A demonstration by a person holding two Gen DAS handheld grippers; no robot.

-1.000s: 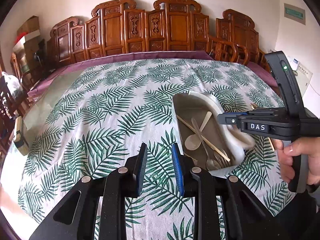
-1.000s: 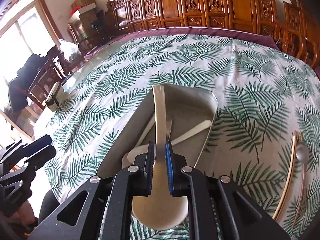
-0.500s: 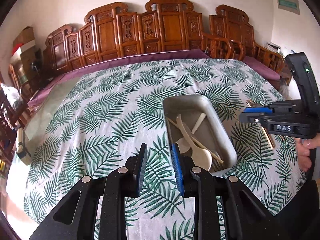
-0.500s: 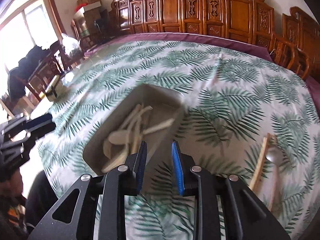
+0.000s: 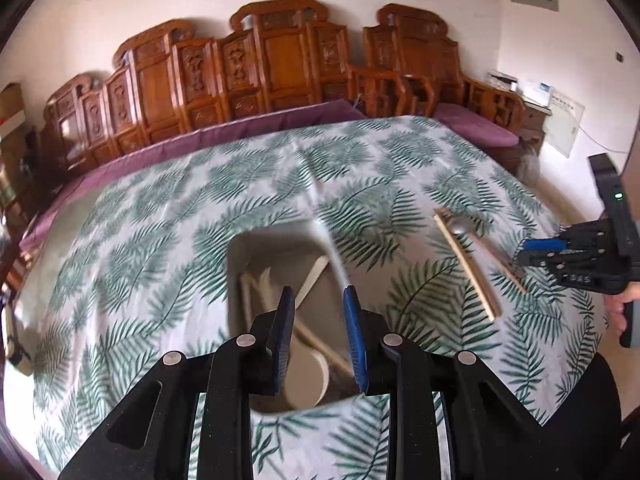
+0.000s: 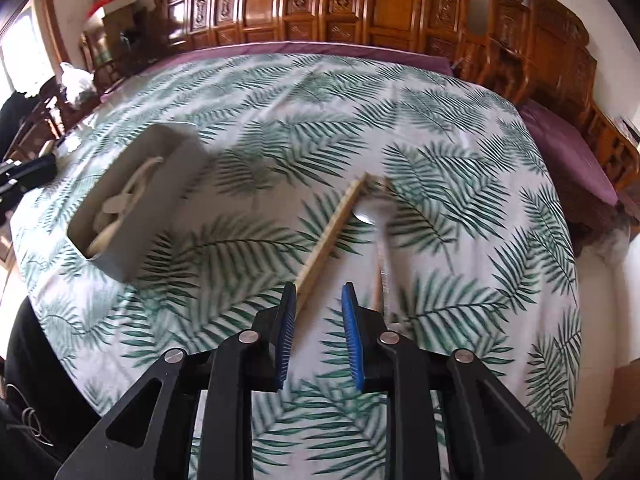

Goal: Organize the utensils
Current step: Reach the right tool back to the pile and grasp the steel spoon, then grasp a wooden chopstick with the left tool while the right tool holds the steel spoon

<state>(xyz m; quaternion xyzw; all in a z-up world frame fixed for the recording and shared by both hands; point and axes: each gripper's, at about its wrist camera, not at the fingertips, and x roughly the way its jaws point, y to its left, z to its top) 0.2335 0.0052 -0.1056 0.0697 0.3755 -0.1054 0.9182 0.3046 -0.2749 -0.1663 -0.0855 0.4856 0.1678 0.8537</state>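
Covering the whole work surface: leaf-print tablecloth (image 6: pixel 280 128), carved wooden chairs (image 6: pixel 384 4) ranked along its far edge.

Grey tray (image 6: pixel 168 184): rectangular, set well to the left of the right-hand view and directly beneath the left gripper's view; holds pale spoons and chopsticks (image 5: pixel 316 340), crossed loosely.

Right gripper (image 6: pixel 318 304): jaws parted a moderate gap, nothing between them. Hangs over bare cloth at the near ends of the loose utensils.

Left gripper (image 5: pixel 318 308): jaws parted likewise, holding nothing, poised over the tray, well apart from the loose items.

Loose utensils, still outside the tray:
- Wooden chopsticks (image 6: pixel 336 228): long axis runs from just ahead of the right gripper's left finger away and slightly rightward; near end almost at that fingertip.
- Metal spoon (image 6: pixel 376 216): bowl far, handle toward the gripper, just right of the chopsticks, blurred.

Judgement: the right gripper is much the nearer; a short forward reach along the chopsticks' axis looks likely to be next.
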